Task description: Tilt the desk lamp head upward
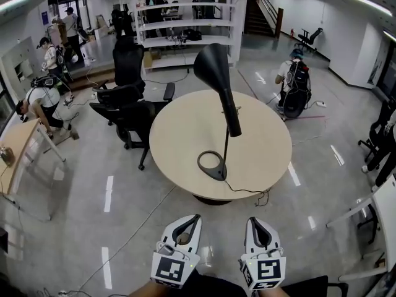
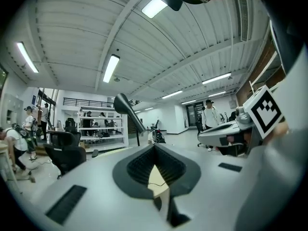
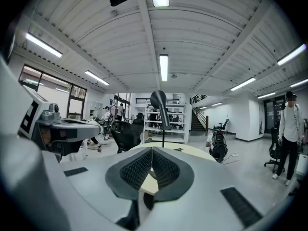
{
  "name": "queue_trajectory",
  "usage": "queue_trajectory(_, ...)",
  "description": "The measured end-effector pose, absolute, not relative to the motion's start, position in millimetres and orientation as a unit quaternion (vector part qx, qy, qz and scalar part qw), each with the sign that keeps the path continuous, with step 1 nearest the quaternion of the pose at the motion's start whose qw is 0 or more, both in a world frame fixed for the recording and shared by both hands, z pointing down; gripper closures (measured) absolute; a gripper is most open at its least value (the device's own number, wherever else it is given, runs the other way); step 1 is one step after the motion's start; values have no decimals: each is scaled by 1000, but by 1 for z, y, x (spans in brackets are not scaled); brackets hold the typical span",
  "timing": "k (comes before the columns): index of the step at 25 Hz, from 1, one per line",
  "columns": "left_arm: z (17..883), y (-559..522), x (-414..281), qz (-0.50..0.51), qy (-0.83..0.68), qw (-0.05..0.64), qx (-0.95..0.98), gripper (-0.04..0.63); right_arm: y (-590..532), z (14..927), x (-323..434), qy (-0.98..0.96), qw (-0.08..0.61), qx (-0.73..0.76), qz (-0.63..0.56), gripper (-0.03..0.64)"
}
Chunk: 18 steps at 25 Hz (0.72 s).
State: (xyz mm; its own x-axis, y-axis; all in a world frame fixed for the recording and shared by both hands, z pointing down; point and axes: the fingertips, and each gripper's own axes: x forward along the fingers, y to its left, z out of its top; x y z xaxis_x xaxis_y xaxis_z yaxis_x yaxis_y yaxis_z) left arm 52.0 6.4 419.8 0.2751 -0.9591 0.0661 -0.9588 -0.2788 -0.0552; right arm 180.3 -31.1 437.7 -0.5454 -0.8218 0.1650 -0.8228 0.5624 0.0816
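Observation:
A black desk lamp (image 1: 218,166) stands on a round pale table (image 1: 179,132). Its ring base sits near the table's front, a thin stem rises from it, and the long cone head (image 1: 213,67) tilts with its wide mouth toward the far side. The left gripper view shows the lamp (image 2: 127,111) ahead, and so does the right gripper view (image 3: 160,105). My left gripper (image 1: 195,218) and right gripper (image 1: 252,221) are side by side over the floor, short of the table's near edge. Both are shut on nothing, the left gripper (image 2: 155,146) and right gripper (image 3: 152,149) each with pads together.
The lamp's cable (image 1: 250,192) runs off the table's front edge. Black office chairs (image 1: 130,104) stand at the table's far left. A person with a backpack (image 1: 294,85) crouches at the far right. Shelving (image 1: 185,23) stands behind, and a desk (image 1: 15,150) and people are at left.

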Motion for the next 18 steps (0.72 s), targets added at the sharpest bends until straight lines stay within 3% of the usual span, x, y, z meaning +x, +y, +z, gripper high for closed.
queue_trajectory(10,407,107,81,-74,631,25,-772,548,52,427,200,-899,75,431,15,600)
queue_trajectory(18,411,189,35,-65,658,46,-749,549,124,431,153,-909,72,409,8,601)
